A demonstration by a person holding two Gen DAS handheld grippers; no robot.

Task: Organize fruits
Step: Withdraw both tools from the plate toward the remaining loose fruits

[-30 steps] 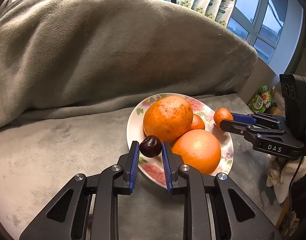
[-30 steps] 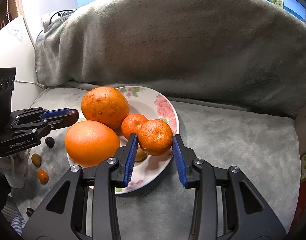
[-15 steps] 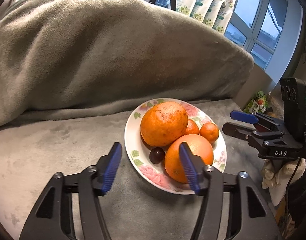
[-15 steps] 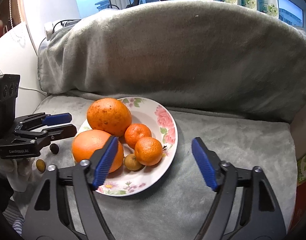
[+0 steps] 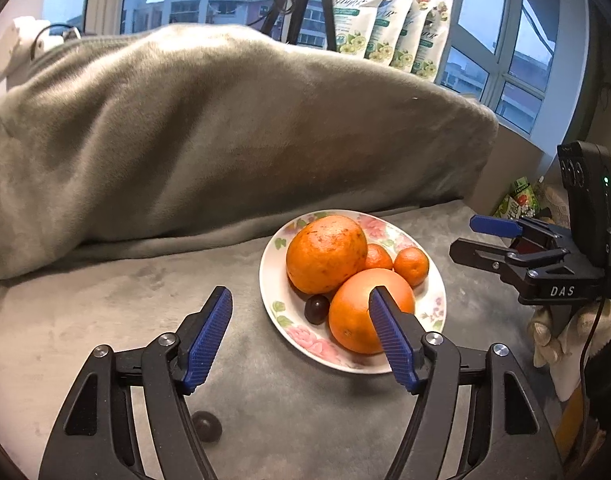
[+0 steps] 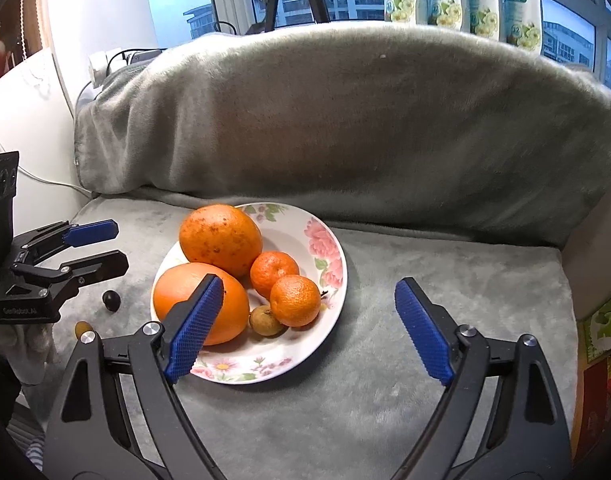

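A floral plate [image 5: 347, 360] [image 6: 325, 312] sits on the grey blanket-covered seat. It holds two large oranges [image 5: 325, 254] [image 6: 219, 238], two small mandarins [image 5: 411, 266] [image 6: 295, 300], a dark cherry [image 5: 316, 309] and a small brown fruit [image 6: 265, 320]. My left gripper [image 5: 301, 336] is open and empty, just in front of the plate; it also shows in the right wrist view [image 6: 93, 246]. My right gripper [image 6: 309, 328] is open and empty, drawn back from the plate; it also shows in the left wrist view [image 5: 481, 236].
A loose dark cherry [image 5: 205, 426] [image 6: 111, 300] and a small yellow-brown fruit [image 6: 82, 327] lie on the seat left of the plate. The blanket-draped backrest [image 6: 345, 120] rises behind. Packets [image 5: 389, 24] stand by the window.
Both grippers have opened and pulled back from the plate. The cherry left by the left gripper and the mandarin left by the right now rest on the plate.
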